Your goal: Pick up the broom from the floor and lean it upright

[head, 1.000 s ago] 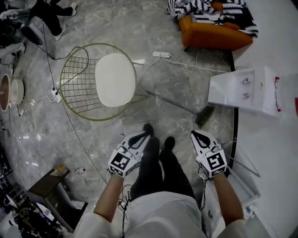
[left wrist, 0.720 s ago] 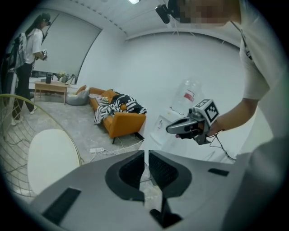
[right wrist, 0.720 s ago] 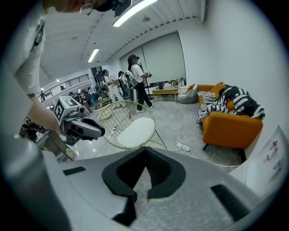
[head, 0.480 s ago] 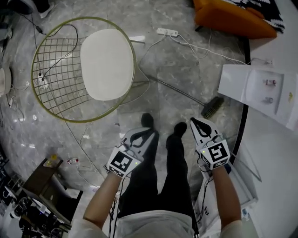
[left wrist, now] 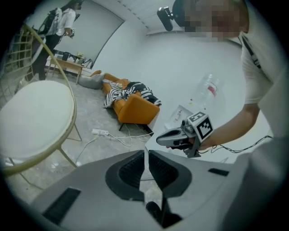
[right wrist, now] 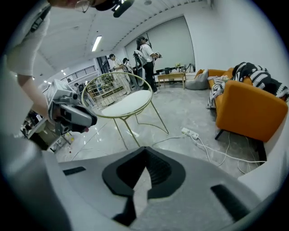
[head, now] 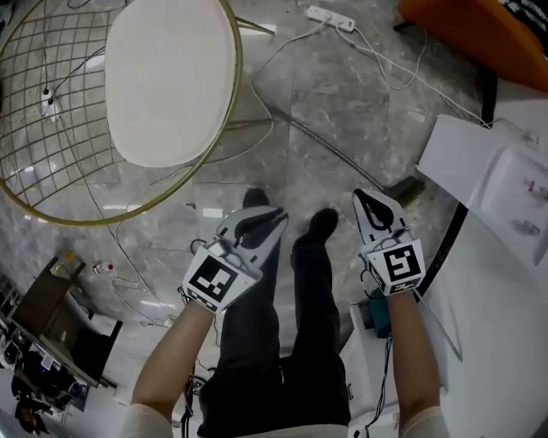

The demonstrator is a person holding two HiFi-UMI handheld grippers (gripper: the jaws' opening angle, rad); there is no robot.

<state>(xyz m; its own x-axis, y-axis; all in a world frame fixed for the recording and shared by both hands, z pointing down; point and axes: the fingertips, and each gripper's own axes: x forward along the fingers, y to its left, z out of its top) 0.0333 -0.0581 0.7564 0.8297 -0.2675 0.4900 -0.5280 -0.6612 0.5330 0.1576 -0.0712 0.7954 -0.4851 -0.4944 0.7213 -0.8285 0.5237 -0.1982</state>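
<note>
The broom lies flat on the marble floor, its thin grey handle [head: 342, 158] running from under the chair down-right to the dark brush head [head: 404, 188]. My right gripper [head: 366, 197] hangs just left of the brush head, above the floor, jaws shut and empty; its tips meet in the right gripper view [right wrist: 145, 152]. My left gripper [head: 276, 215] is over the person's left shoe, well left of the broom, jaws together with nothing between them [left wrist: 145, 155]. Neither gripper touches the broom. The broom does not show in either gripper view.
A gold wire chair [head: 51, 111] with a white round seat stands at upper left. A power strip [head: 330, 15] and cables trail over the floor. An orange armchair [head: 479, 34] and a white box [head: 492, 184] crowd the right. The person's shoes [head: 321, 224] stand between the grippers.
Both grippers and the head have sunk toward the floor, so everything looms larger. The right gripper's tip has come close to the brush head. Both jaws stayed shut.
</note>
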